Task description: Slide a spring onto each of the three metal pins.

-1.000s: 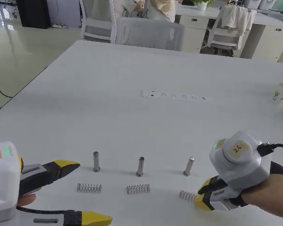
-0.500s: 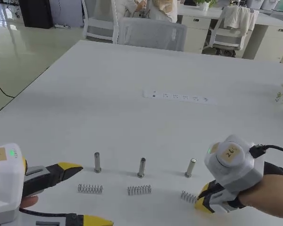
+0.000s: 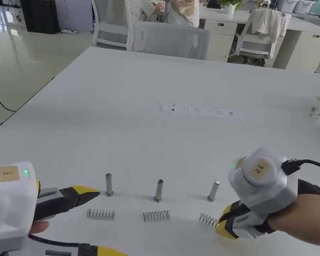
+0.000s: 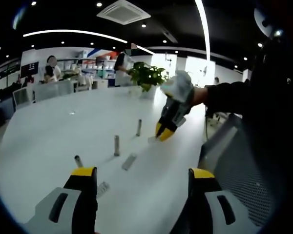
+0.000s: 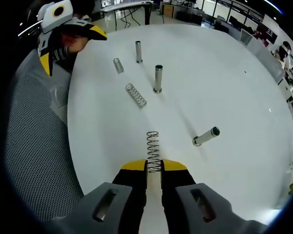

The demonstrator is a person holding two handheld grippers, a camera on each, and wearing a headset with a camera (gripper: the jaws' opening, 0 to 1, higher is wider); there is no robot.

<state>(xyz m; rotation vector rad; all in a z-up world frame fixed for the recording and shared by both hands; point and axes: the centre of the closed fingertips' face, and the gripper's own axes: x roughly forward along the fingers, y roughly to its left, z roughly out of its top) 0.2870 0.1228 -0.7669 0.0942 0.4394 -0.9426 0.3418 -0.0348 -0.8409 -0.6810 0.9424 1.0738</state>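
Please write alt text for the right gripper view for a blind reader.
The yellow-tipped right gripper grips one end of a small steel coil spring lying on the white table. Beyond stand three short metal pins, with two more loose springs beside them.

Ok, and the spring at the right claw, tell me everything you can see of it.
The spring is a thin, silvery wire coil with evenly spaced open turns, straight and not visibly squashed. Its near end sits between the yellow tips of the right claw, whose jaws are closed to a narrow slit on it; the rest sticks out forward, low over the white table. Whether it rests on the tabletop I cannot tell. The nearest pin stands apart from it, bare.
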